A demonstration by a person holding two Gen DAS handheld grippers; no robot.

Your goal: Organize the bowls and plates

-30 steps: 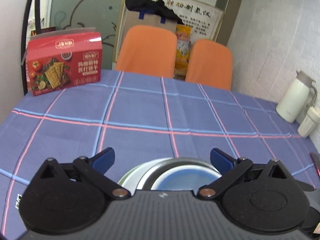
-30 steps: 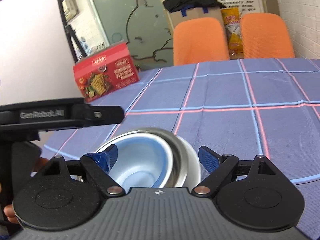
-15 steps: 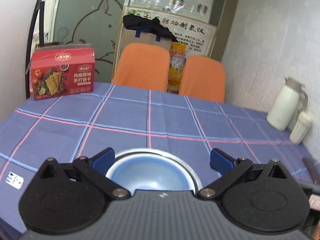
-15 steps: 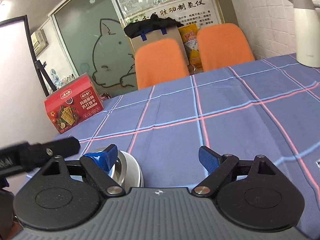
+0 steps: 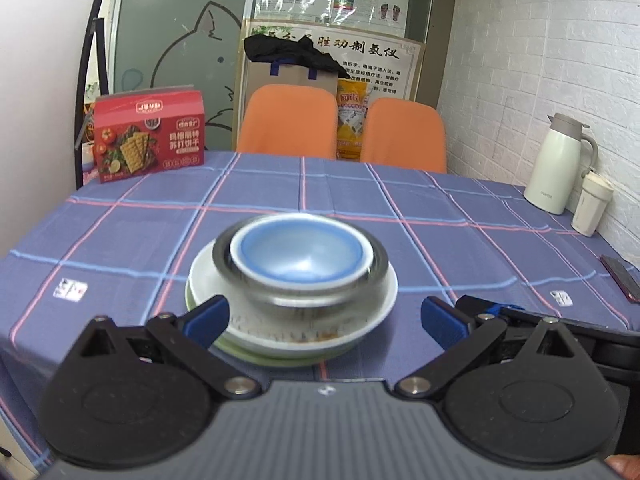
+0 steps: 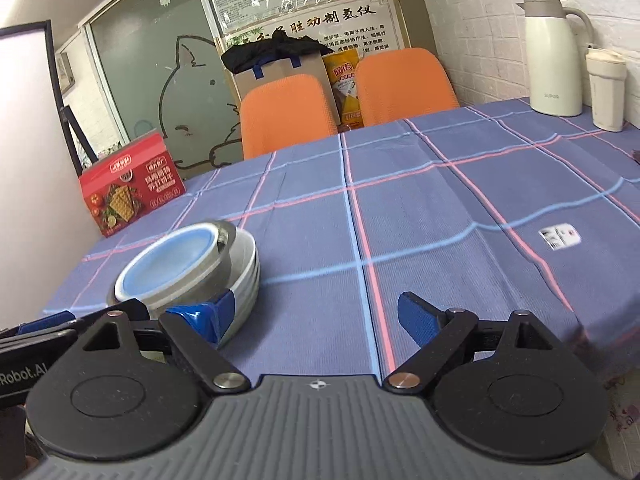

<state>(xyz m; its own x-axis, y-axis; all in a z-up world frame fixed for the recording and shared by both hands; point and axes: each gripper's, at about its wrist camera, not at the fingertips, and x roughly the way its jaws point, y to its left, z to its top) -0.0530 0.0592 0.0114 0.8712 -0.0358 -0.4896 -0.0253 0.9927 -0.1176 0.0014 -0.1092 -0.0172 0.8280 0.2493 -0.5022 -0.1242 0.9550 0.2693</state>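
Two grippers face one nested stack, and neither holds anything: your left gripper (image 5: 324,316) has its blue-padded fingers spread wide on either side of the near rim, apart from the dishes, while your right gripper (image 6: 316,316) sits to the right of the stack with its jaws equally wide, only bare cloth between them. The stack sits on the near left part of the tabletop (image 5: 460,216), which is covered in a woven blue checked cloth with pink and pale-blue lines. At the top is a small round bowl with a glossy blue inside and white rim (image 5: 300,250); it nests in a wider polished steel bowl (image 5: 320,296), which rests in a shallow white ceramic plate (image 5: 288,334) carrying brownish food smears, and a pale green plate edge (image 5: 276,360) shows beneath. Smallest-on-top nesting keeps the pile low and steady, so the sorting looks largely done. A red cardboard cracker box (image 5: 150,134) stands at the far left, a cream insulated jug (image 5: 560,164) and a cream lidded cup (image 5: 592,208) at the far right, all well apart from the stack.
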